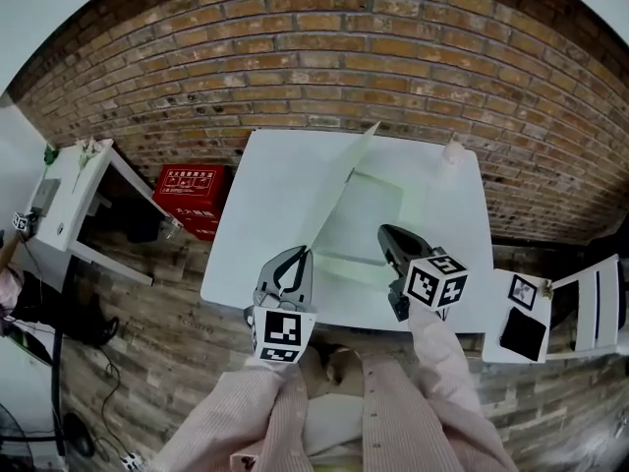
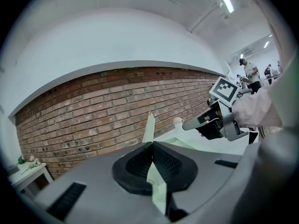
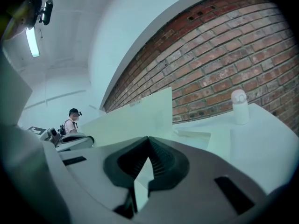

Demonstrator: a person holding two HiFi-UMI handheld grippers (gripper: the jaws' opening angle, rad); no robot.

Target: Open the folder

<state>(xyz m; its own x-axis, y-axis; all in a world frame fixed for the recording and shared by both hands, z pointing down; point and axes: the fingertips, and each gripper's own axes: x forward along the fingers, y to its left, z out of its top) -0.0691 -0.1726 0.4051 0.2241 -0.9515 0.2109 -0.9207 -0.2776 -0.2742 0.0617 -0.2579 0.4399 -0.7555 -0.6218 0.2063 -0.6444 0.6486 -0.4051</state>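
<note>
A pale green folder (image 1: 371,214) lies on the white table (image 1: 260,214). Its front cover (image 1: 346,177) stands lifted, almost on edge, running up toward the brick wall. My left gripper (image 1: 295,256) is shut on the cover's near edge; in the left gripper view the sheet (image 2: 149,124) rises out of the closed jaws of the left gripper (image 2: 150,143). My right gripper (image 1: 389,234) hovers over the folder's lower right part with its jaws shut, and I see nothing held between them. In the right gripper view the raised cover (image 3: 140,115) stands to the left, beyond the right gripper (image 3: 148,139).
A small white bottle (image 1: 452,153) stands at the table's far right corner. A red box (image 1: 192,195) and a white desk (image 1: 74,200) are on the floor to the left. A white stand with black squares (image 1: 526,323) is at the right. A person (image 3: 72,120) stands far off.
</note>
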